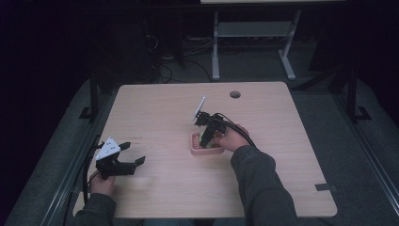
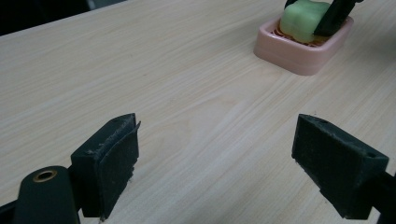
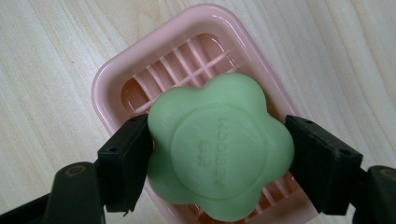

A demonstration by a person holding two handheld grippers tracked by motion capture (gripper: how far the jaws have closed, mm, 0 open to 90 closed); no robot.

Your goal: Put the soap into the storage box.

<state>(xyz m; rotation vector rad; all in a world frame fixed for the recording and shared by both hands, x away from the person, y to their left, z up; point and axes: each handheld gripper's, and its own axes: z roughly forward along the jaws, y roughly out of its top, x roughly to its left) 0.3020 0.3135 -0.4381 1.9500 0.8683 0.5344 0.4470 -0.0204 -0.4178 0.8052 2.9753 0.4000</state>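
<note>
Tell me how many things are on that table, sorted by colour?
Green: 1, the flower-shaped soap, with the right gripper closed on its sides
Pink: 1, the soap dish under it
Black: 2, the right gripper and the left gripper, open over bare wood
Total: 4

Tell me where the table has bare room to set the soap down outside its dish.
Bare wood lies between the left gripper and the pink soap dish, and along the table's far edge up to the cable hole. It is crowded at the dish, where the right gripper clamps the green soap.
</note>
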